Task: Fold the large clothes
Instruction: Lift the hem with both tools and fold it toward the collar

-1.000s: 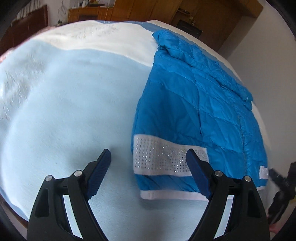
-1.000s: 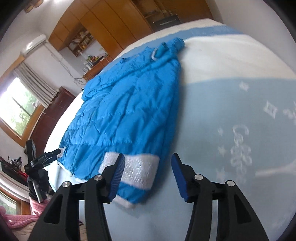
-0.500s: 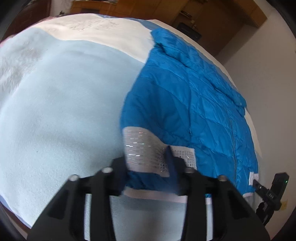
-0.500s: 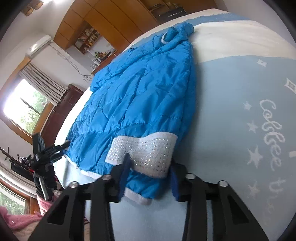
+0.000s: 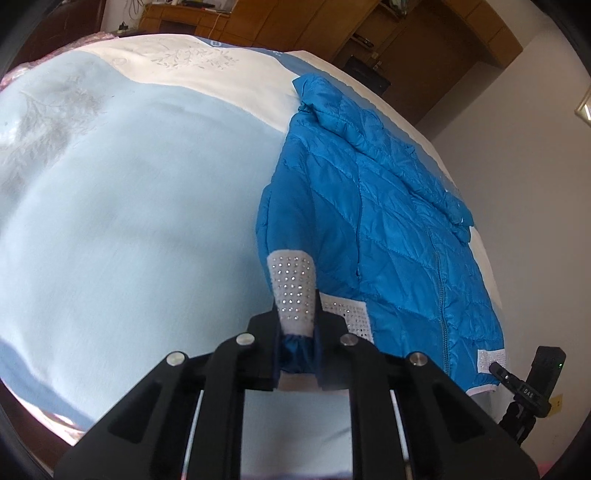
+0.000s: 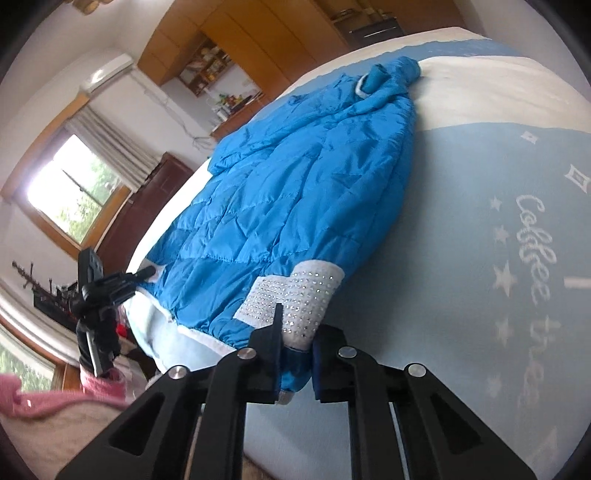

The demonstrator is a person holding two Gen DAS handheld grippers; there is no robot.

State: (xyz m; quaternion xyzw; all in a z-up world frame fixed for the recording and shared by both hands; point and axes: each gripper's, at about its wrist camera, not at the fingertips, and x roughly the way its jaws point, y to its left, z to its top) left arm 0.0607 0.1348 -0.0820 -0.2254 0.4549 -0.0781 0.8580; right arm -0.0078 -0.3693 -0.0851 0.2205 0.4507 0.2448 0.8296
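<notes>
Right wrist view alone shows a window (image 6: pixel 70 195) and "coffee" lettering on the blanket (image 6: pixel 480 258); left wrist view shows pale leaf prints instead. A blue quilted jacket (image 5: pixel 388 229) lies flat on the bed, a tripod-mounted camera (image 5: pixel 532 384) beyond its hem. Both the left gripper (image 5: pixel 295 350) and right gripper (image 6: pixel 295 362) are closing, pinching the jacket's white studded band (image 5: pixel 293 291).

Home bedrm: bed (image 5: pixel 129 203), wardrobes (image 6: pixel 266 33)
</notes>
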